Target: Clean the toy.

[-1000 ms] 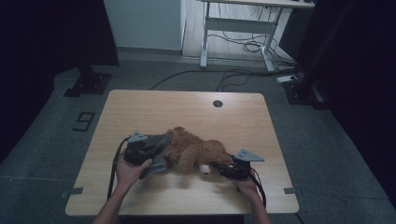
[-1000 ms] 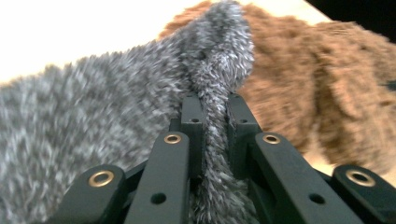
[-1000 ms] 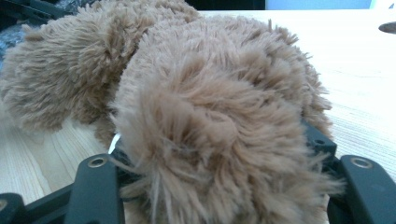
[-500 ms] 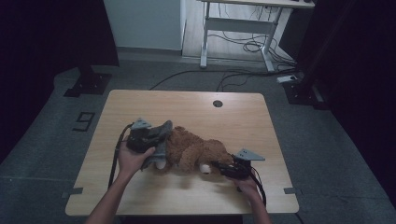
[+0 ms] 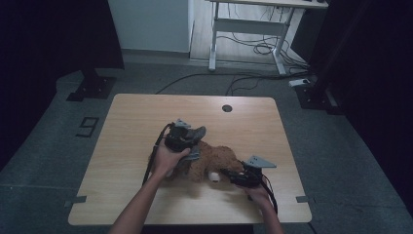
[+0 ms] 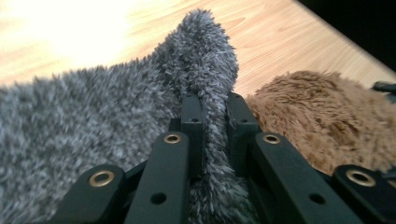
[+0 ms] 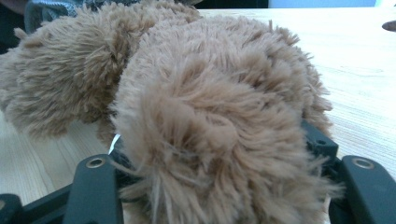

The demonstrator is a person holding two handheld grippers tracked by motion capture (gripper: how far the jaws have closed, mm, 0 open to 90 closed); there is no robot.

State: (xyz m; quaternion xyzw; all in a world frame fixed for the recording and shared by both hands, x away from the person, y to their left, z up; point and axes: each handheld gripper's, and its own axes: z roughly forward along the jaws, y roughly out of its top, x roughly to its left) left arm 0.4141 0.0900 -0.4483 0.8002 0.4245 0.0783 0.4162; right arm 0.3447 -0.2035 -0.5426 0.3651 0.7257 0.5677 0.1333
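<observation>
A brown plush toy (image 5: 216,158) lies on the wooden table (image 5: 146,117), near its front edge. A grey fuzzy cloth (image 5: 196,132) hangs over the toy's left end. My left gripper (image 5: 187,135) is shut on a fold of this grey cloth (image 6: 116,116), which stands up between the pads, with the brown toy (image 6: 322,116) just behind it. My right gripper (image 5: 228,174) is at the toy's right end. Its jaws sit either side of a thick tuft of brown fur (image 7: 210,93), which hides the fingertips. A small white part (image 5: 213,176) shows beside it.
The table has a round cable hole (image 5: 227,108) at its far edge. Bare wood lies to the left, right and beyond the toy. On the floor behind are a white desk frame (image 5: 253,29), loose cables (image 5: 263,48) and a dark stand foot (image 5: 90,87).
My left hand has carried the grey cloth to the right and away from the person, lifting it a little over the toy. The right hand has kept still.
</observation>
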